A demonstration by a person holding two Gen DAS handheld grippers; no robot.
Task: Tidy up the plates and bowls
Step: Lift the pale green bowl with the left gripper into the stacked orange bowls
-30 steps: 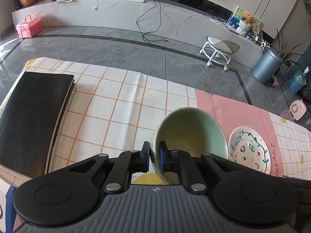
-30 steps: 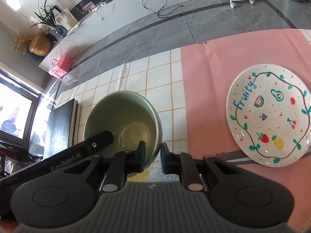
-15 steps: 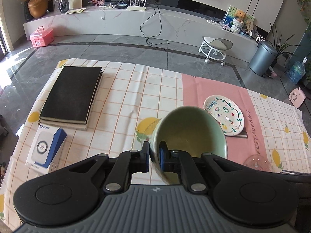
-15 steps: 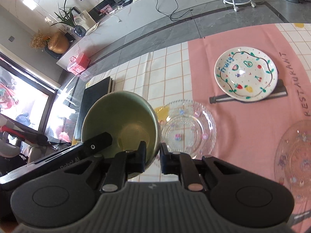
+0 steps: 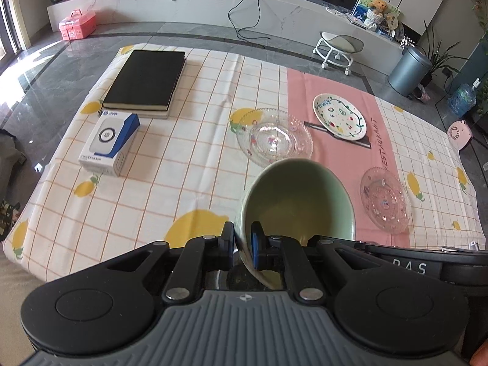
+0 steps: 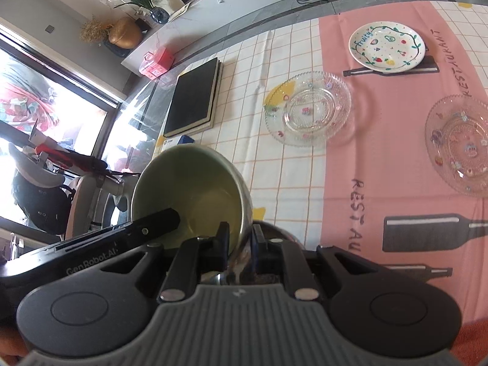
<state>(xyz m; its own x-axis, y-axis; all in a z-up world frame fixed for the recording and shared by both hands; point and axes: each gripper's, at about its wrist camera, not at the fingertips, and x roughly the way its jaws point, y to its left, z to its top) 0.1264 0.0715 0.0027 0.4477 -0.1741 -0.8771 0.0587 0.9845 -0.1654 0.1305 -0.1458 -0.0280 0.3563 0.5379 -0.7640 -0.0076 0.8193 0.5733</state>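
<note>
Both grippers hold one green bowl (image 5: 300,201) above the near side of the table. My left gripper (image 5: 242,244) is shut on its left rim. My right gripper (image 6: 241,239) is shut on its right rim, and the bowl (image 6: 189,195) shows tilted in the right wrist view. A clear glass plate (image 5: 274,141) lies mid-table, also seen in the right wrist view (image 6: 308,108). A second glass plate (image 5: 385,199) lies to the right, on the pink strip (image 6: 460,145). A white fruit-pattern plate (image 5: 339,116) sits farther back (image 6: 386,45).
A black notebook (image 5: 145,82) lies at the far left of the checked tablecloth (image 5: 189,164), with a white-and-blue box (image 5: 108,143) in front of it. A shiny metal object (image 6: 238,265) sits just under my right gripper. Beyond the table are a stool (image 5: 337,47) and a bin (image 5: 410,71).
Both grippers have risen and pulled back with the green bowl, which has left the clear glass plate beneath it. More of the table, the box and the second glass plate, has come into view.
</note>
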